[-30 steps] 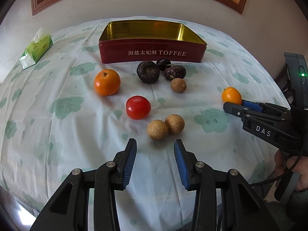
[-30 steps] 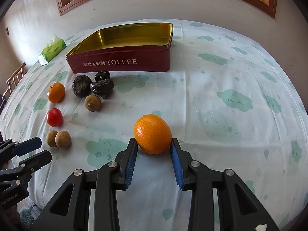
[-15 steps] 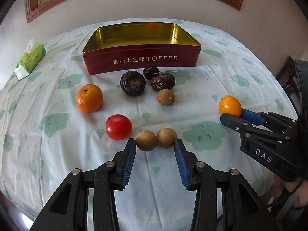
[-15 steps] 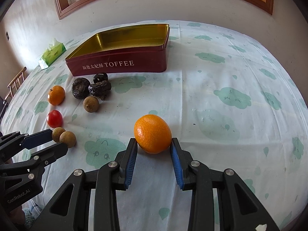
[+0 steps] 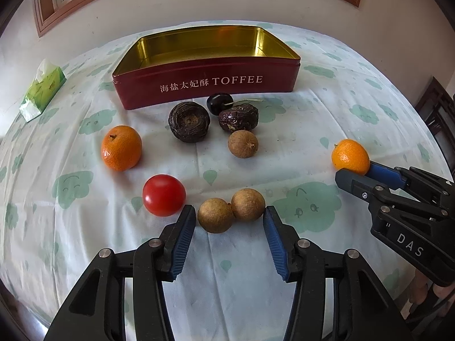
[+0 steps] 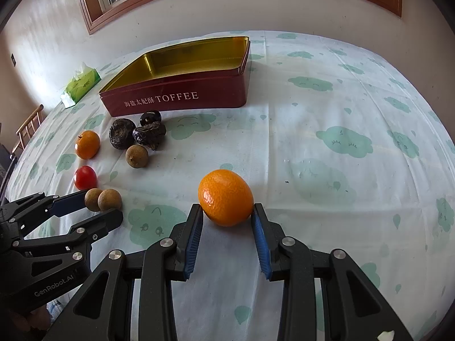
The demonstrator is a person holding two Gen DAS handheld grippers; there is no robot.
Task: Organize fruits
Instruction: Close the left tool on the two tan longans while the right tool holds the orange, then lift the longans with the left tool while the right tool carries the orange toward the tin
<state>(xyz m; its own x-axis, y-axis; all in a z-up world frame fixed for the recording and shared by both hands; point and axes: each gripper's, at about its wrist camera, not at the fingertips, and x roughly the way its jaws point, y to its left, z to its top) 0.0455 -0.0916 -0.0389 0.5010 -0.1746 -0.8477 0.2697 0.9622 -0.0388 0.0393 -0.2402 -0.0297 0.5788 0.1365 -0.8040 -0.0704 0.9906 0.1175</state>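
Longans [image 5: 230,213] sit untouched between the opening left tool [image 5: 229,237]; right tool [image 6: 227,233] clamps an orange [image 6: 225,201].

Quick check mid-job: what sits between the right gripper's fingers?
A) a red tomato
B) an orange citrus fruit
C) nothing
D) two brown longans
B: in the right wrist view the orange citrus fruit sits between the blue pads of the right gripper, resting on the tablecloth.
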